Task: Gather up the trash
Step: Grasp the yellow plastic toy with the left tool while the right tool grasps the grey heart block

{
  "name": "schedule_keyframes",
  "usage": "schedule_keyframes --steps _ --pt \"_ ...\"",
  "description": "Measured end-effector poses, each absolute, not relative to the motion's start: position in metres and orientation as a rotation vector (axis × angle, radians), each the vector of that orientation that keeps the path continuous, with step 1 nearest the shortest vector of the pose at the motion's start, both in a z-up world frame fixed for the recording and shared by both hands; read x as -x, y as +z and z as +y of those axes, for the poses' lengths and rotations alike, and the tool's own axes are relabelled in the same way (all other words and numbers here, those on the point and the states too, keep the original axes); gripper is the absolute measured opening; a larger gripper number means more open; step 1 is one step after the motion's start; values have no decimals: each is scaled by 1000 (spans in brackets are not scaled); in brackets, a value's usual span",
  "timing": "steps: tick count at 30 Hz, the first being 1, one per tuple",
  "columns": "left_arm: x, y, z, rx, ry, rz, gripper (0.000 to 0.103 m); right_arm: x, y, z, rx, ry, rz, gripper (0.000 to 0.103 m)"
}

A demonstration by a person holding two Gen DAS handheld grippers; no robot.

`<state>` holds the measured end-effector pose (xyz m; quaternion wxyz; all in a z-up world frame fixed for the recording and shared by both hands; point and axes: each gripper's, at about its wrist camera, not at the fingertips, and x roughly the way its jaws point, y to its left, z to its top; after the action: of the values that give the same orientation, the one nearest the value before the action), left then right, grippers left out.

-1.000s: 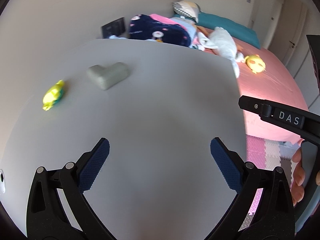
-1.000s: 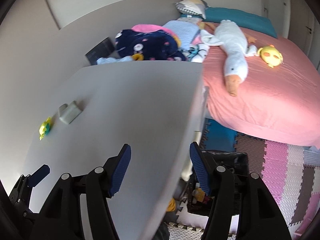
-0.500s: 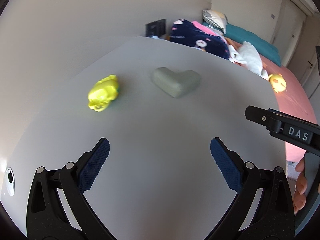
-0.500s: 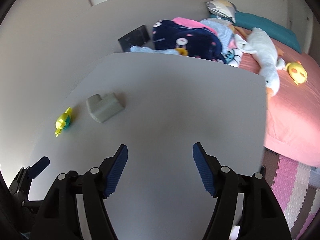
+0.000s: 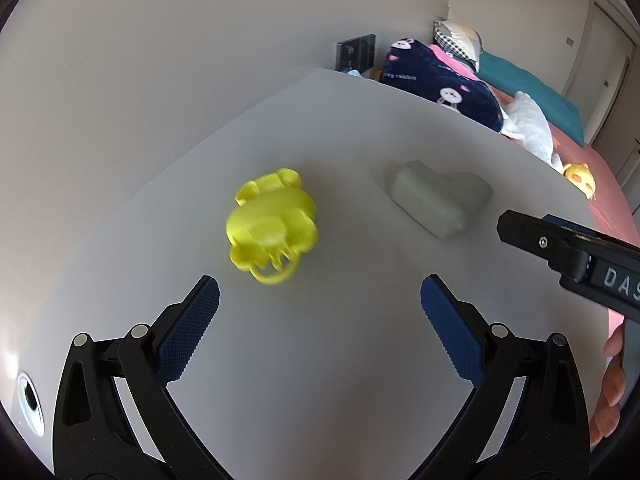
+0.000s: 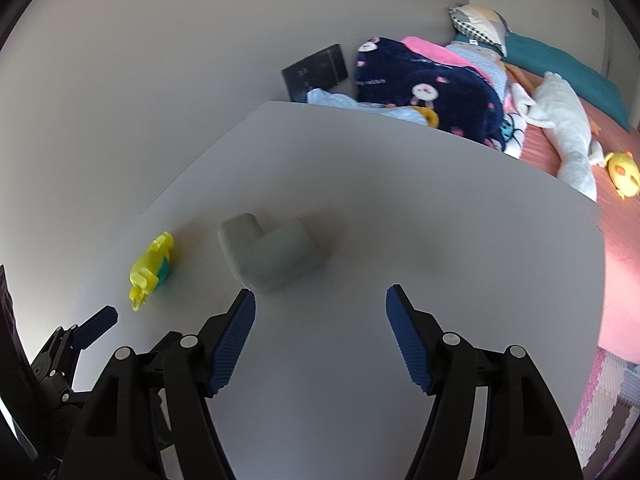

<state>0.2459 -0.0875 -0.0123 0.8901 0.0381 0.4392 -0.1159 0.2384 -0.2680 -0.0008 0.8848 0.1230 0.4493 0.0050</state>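
Note:
A yellow plastic toy (image 5: pixel 272 220) lies on the grey table (image 5: pixel 360 380), just beyond and slightly left of my left gripper (image 5: pixel 319 292), which is open and holds nothing. To its right lies a grey L-shaped foam piece (image 5: pixel 438 204). In the right wrist view the same foam piece (image 6: pixel 272 252) sits just ahead of the left fingertip of my right gripper (image 6: pixel 321 300). Its jaws are opening and nothing is between them. The yellow toy (image 6: pixel 152 268) lies further left in that view.
Beyond the table's far and right edges stands a bed with a pink sheet (image 6: pixel 624 240), a navy blanket (image 6: pixel 420 80), a white plush goose (image 6: pixel 568 132) and a yellow plush (image 6: pixel 624 168). A cable hole (image 5: pixel 28 400) sits at the table's left. Foam mats (image 6: pixel 604 400) cover the floor.
Both grippers have swept left across the table, so the yellow toy and the grey foam piece are now much closer. The right jaws have spread wider.

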Motion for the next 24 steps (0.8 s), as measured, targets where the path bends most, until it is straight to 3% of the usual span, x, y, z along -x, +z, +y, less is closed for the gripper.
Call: schedule_keyframes --steps 4,18,20,21,24 --pt "-261 -15 -83 -75 -229 917 97 -256 -1 -256 -243 32 932 76" --pt "-277 -14 -61 -98 -195 901 97 -293 -21 -239 -213 67 980 76" --pt "-282 -17 -62 -88 -198 907 97 -292 -23 -240 -232 105 987 70" --pt "-283 -18 -63 -87 -198 909 97 -292 -23 -239 -234 115 992 62" --pt "-288 -22 -67 -91 -196 913 97 -290 -22 -238 -225 127 992 59"
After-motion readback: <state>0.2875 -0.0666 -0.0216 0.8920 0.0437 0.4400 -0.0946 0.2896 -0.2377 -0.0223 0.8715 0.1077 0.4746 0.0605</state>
